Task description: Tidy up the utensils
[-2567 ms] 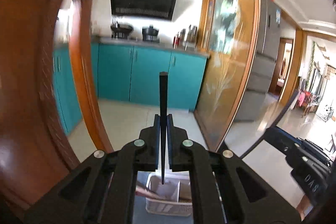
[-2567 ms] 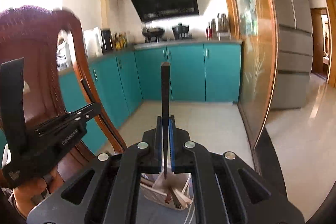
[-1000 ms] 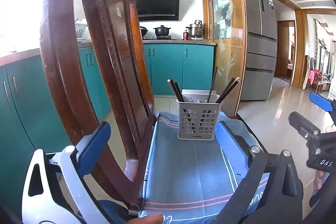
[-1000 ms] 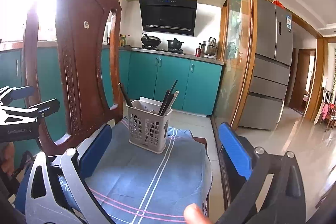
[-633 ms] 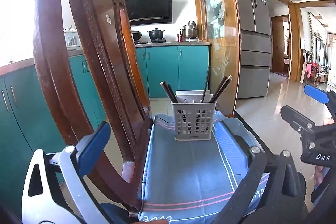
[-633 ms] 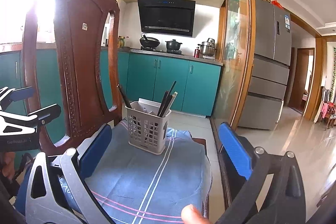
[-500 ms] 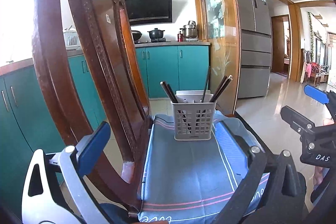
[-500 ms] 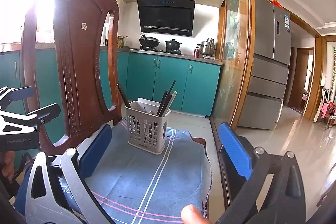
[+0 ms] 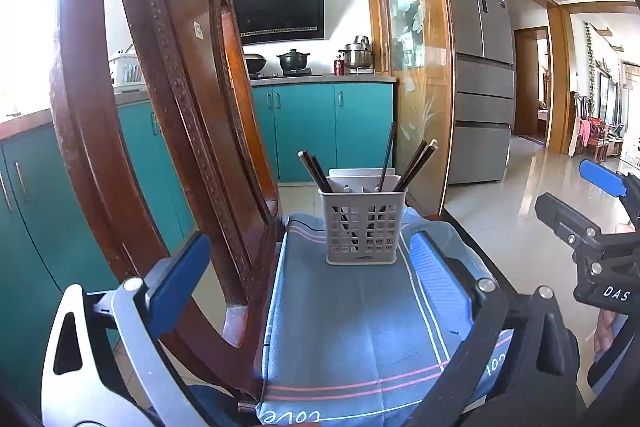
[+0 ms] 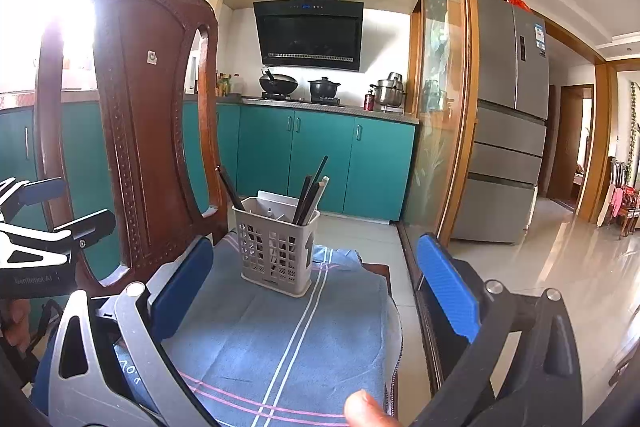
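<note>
A grey plastic utensil basket (image 9: 362,225) stands upright on a blue towel (image 9: 360,327) spread over a chair seat. Several dark chopsticks (image 9: 416,165) lean inside it, some to the left, some to the right. The basket also shows in the right wrist view (image 10: 276,247) with chopsticks (image 10: 308,195). My left gripper (image 9: 308,279) is open and empty, held back from the basket. My right gripper (image 10: 316,283) is open and empty too. The right gripper's body shows at the right edge of the left wrist view (image 9: 592,239).
The carved wooden chair back (image 9: 160,131) rises close on the left, also seen in the right wrist view (image 10: 140,115). Teal kitchen cabinets (image 9: 320,131), a glass sliding door (image 10: 436,107) and a fridge (image 10: 508,115) stand behind. Tiled floor lies to the right.
Each gripper held a chopstick above the basket 2.6 s ago; both are now open, empty and drawn back. Over the last second the views barely shift.
</note>
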